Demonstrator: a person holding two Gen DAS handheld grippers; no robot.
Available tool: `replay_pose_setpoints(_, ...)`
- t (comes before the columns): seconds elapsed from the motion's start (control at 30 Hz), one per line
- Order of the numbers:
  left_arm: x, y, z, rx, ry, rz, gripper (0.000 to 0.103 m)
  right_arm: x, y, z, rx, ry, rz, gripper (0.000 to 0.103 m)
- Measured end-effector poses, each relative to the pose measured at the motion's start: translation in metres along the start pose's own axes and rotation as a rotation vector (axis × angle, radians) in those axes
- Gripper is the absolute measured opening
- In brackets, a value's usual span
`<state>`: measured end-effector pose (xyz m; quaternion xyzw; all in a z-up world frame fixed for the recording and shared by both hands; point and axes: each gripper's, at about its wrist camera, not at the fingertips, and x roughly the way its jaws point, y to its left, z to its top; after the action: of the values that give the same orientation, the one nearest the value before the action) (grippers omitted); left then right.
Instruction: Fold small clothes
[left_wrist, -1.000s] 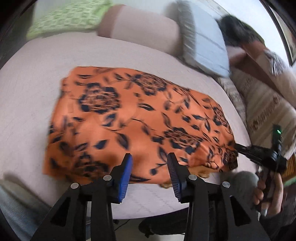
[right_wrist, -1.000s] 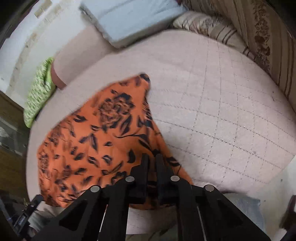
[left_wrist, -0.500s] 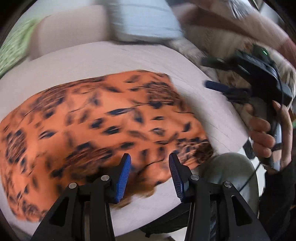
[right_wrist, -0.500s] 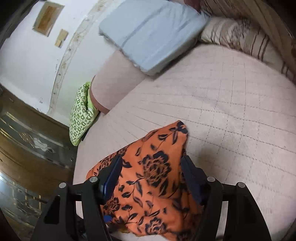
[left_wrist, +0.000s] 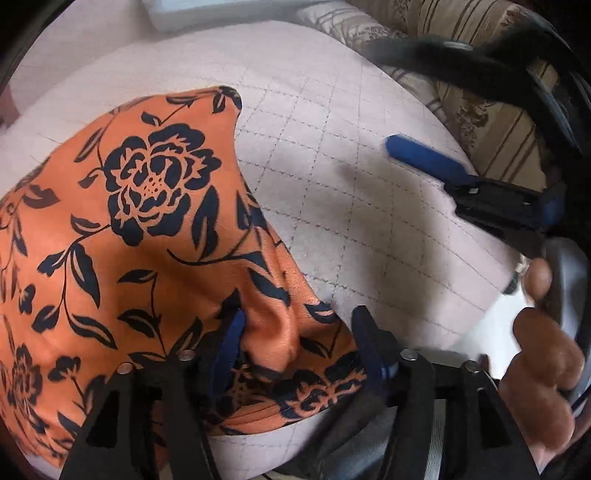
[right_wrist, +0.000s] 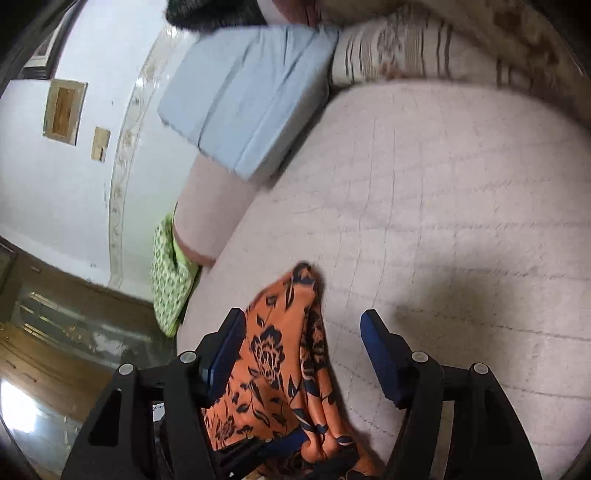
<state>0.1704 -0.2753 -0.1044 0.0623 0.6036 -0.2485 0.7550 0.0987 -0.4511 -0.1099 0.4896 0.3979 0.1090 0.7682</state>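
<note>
Lying on the quilted bed (left_wrist: 369, 177), the orange flowered cloth (left_wrist: 140, 236) fills the left wrist view, its near corner bunched up between the left gripper (left_wrist: 299, 343), whose blue fingers (left_wrist: 229, 339) stand apart around the raised fold without pinching it. Only this view shows the right hand (left_wrist: 543, 354) gripping its handle, tilted inward above the bare quilt. The right wrist view alone shows the blue pillow (right_wrist: 243, 99), green cushion (right_wrist: 171, 273) and white wall (right_wrist: 74, 192). There the right gripper (right_wrist: 306, 354) hangs with fingers wide apart, cloth (right_wrist: 280, 369) below. Right of the cloth's edge, the bed lies open.
</note>
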Motion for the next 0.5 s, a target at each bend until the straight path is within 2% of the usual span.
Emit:
replay_pose_setpoints(0.07, 0.007, -0.008, -0.009, 0.02, -0.026, 0.074, 0.06, 0.012, 0.0, 0.0, -0.02, 0.046, -0.02, 0.067)
replay_pose_setpoints(0.1, 0.011, -0.008, -0.012, 0.016, -0.038, 0.101, 0.049, 0.014, 0.001, 0.002, -0.023, 0.052, -0.022, 0.067)
replay_pose_setpoints(0.17, 0.015, -0.006, -0.016, 0.003, -0.062, 0.127, 0.041, 0.012, 0.001, 0.005, -0.006, 0.059, -0.003, 0.067)
replay_pose_setpoints(0.27, 0.015, -0.015, -0.022, 0.047, -0.073, 0.181, 0.025, 0.007, -0.001, 0.011, 0.017, 0.066, 0.013, 0.067)
replay_pose_setpoints(0.33, 0.006, -0.007, -0.024, 0.036, -0.079, 0.149, 0.015, 0.017, 0.002, 0.013, 0.001, 0.113, -0.01, 0.067)
replay_pose_setpoints(0.5, -0.007, 0.02, -0.031, -0.063, -0.117, -0.026, 0.013, 0.064, 0.005, 0.014, 0.009, 0.267, 0.07, 0.067)
